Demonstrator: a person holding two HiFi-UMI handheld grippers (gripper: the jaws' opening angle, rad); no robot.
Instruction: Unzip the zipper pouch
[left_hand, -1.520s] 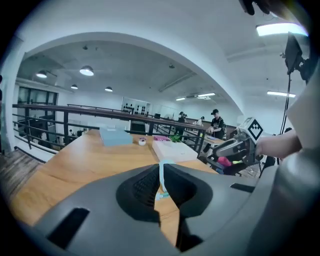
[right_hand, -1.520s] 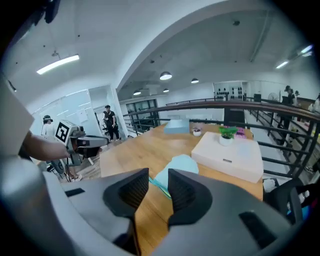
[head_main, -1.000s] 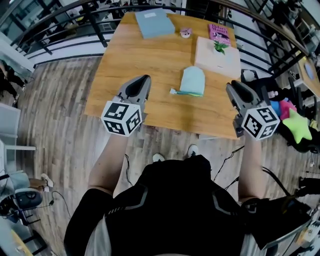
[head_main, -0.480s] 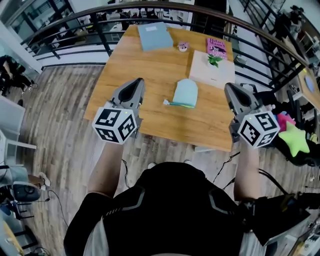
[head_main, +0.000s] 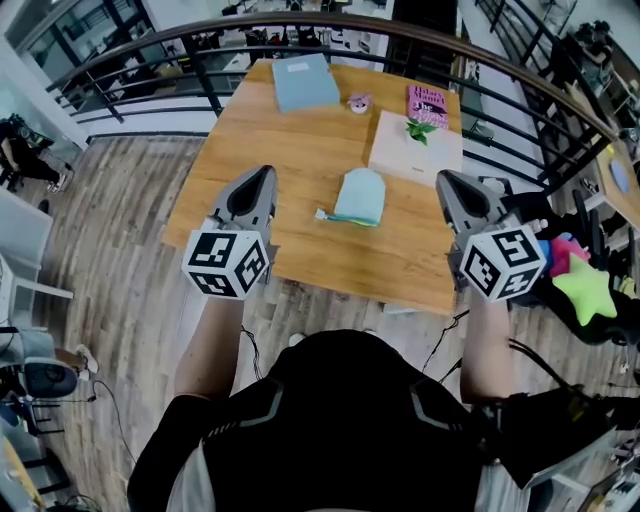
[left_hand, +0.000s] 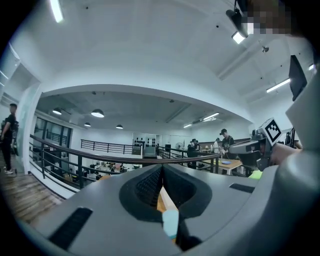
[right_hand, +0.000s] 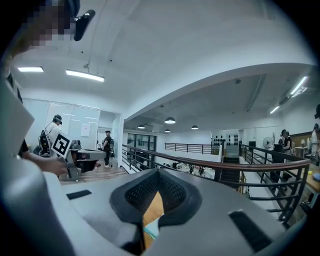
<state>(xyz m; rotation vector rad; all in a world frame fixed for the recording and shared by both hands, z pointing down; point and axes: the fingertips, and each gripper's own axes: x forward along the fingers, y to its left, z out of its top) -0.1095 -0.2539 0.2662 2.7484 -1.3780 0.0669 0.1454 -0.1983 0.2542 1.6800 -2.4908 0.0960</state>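
Fingers pressed together and empty on both tools. Left gripper (head_main: 252, 185) hovers left of the zipper pouch (head_main: 360, 195), which lies flat on the table (head_main: 290, 140); right gripper (head_main: 452, 190) hovers to the pouch's right. Zipper appears closed, so unzipping is judged not begun. Bare wood flanks the pouch; a white box (head_main: 410, 155) sits just beyond it.
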